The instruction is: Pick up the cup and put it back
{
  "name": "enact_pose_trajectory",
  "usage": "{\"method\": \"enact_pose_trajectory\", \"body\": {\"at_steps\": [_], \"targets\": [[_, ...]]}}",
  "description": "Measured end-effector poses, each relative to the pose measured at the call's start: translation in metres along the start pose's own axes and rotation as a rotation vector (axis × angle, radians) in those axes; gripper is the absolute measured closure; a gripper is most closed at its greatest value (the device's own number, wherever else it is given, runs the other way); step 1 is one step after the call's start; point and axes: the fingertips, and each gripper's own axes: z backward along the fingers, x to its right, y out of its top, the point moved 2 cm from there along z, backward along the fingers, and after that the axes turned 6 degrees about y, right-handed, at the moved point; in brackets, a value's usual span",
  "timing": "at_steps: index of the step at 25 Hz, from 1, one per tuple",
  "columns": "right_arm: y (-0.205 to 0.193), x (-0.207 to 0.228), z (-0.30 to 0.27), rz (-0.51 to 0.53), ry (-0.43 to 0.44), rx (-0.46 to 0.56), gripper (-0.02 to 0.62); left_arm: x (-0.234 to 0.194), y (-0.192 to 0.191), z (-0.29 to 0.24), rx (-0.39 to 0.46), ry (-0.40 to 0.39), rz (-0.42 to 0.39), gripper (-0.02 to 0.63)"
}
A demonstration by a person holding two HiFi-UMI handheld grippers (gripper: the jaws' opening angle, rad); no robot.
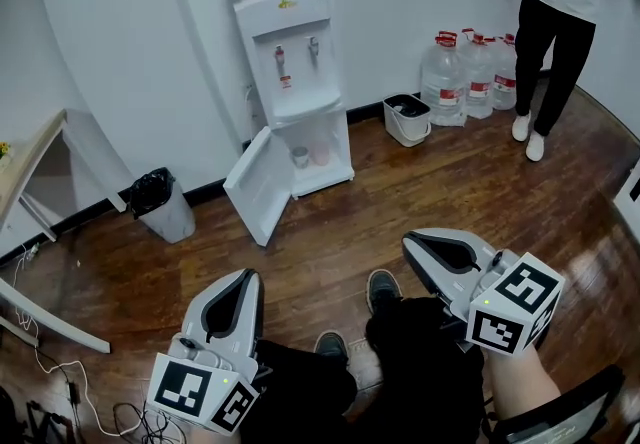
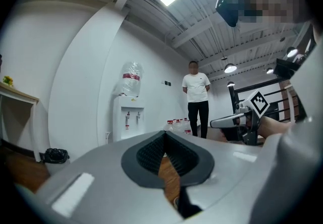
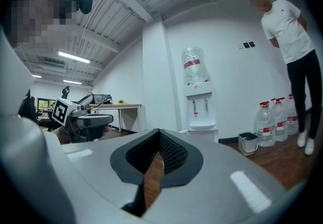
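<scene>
Left gripper [image 1: 245,282]: jaws closed together, empty; nearest the viewer, well short of the water dispenser [image 1: 295,82].
Right gripper [image 1: 412,246]: jaws pressed together, empty; also well short of the dispenser, off to its right.
Cup [image 1: 300,156]: upright inside the dispenser's open lower cabinet, beside the swung-out door [image 1: 258,187].
Bin [image 1: 160,200]: black-bagged, left of the dispenser, by the wall.
Bucket [image 1: 407,119]: just right of the dispenser.
Water bottles [image 1: 468,77]: right of the dispenser, past the bucket.
Person [image 1: 560,22]: standing farthest right of the dispenser.

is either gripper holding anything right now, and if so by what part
Nothing is held. The left hand-held gripper and the right hand-held gripper both have their jaws shut together with nothing between them.
</scene>
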Motion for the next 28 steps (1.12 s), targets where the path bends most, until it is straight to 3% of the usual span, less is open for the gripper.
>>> {"method": "enact_pose_trajectory", "body": {"at_steps": [6, 19, 28], "targets": [[0.004, 0.017, -0.017, -0.006, 0.000, 0.012, 0.594, -0.006, 0.008, -0.018, 0.004, -0.028, -0.025, 0.603], [0.015, 0.049, -0.082, 0.026, -0.025, 0.003, 0.594, -0.069, 0.009, -0.059, 0.007, 0.010, -0.043, 0.600], [0.036, 0.077, -0.124, 0.062, -0.055, -0.006, 0.594, -0.093, 0.013, -0.106, 0.040, -0.056, -0.035, 0.600]]}}
